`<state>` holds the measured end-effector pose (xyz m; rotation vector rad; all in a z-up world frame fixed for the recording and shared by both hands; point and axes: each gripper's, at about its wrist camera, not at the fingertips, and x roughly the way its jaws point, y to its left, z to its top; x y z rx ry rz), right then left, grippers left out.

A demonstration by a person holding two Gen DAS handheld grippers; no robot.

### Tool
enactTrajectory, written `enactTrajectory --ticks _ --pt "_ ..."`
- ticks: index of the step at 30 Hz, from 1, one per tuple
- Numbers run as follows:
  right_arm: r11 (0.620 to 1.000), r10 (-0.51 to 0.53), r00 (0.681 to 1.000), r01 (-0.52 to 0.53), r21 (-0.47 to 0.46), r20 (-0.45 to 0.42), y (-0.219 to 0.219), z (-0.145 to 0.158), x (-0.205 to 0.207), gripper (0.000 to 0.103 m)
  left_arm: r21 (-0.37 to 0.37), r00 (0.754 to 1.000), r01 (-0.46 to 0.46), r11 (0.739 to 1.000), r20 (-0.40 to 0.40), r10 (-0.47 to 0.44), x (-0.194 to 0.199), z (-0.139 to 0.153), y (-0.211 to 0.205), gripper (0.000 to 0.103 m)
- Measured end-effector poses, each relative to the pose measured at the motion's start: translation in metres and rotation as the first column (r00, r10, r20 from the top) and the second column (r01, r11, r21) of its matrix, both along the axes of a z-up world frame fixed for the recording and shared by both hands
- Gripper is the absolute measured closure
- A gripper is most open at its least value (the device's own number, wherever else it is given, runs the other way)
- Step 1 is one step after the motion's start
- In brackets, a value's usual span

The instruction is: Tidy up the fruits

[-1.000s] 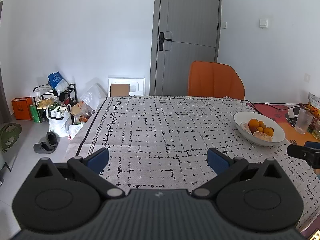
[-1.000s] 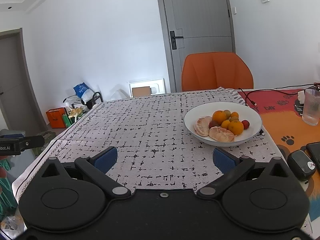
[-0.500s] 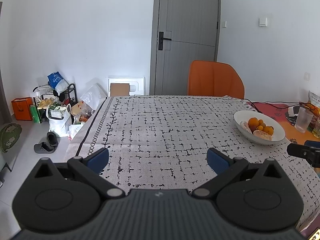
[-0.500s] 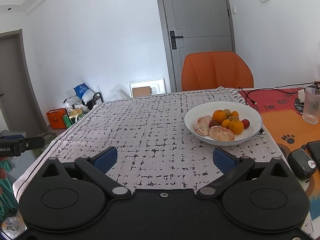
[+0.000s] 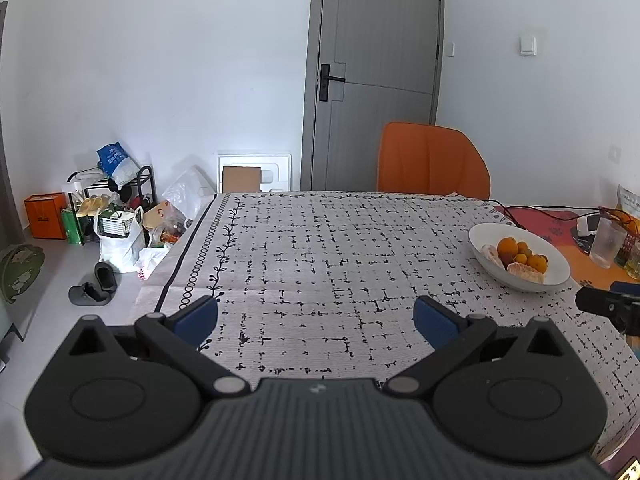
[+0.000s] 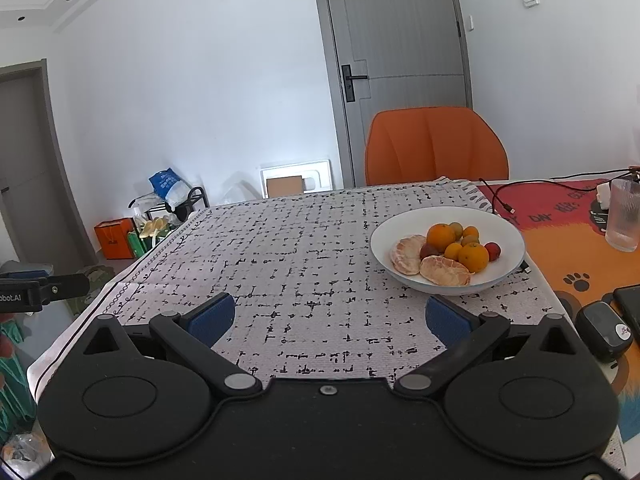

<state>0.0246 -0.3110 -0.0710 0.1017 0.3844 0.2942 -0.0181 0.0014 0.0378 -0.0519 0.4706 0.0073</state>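
A white bowl [image 6: 504, 228] [image 5: 558, 262] stands on the right part of the patterned tablecloth [image 6: 304, 264] [image 5: 320, 264]. It holds oranges [image 6: 473, 257], peeled citrus pieces [image 6: 444, 271], small green fruits and a red fruit [image 6: 493, 250]. My right gripper [image 6: 330, 318] is open, low over the cloth, with the bowl just beyond its right finger. My left gripper [image 5: 316, 318] is open over the cloth's near left part, far from the bowl. Nothing sits between either pair of fingers.
An orange chair [image 6: 436, 146] stands at the table's far side before a grey door [image 5: 376, 76]. Right of the cloth lie an orange mat [image 6: 572, 248], a glass [image 6: 624, 220], cables and black devices [image 6: 604, 330]. Bags and a shoe rack [image 5: 116, 208] crowd the floor at left.
Both grippers have stayed almost still and open. In the left wrist view the bowl has drifted slightly left; otherwise nothing has moved.
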Motion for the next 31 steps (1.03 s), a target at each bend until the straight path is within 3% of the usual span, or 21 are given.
enactTrajectory --ticks 31 --pt "1.0 -0.005 1.0 0.005 0.002 -0.005 -0.0013 -0.0015 -0.0006 0.0 -0.011 1.0 0.019 1.0 -0.003 -0.019 -0.0013 0.0025 0.0002 0.0"
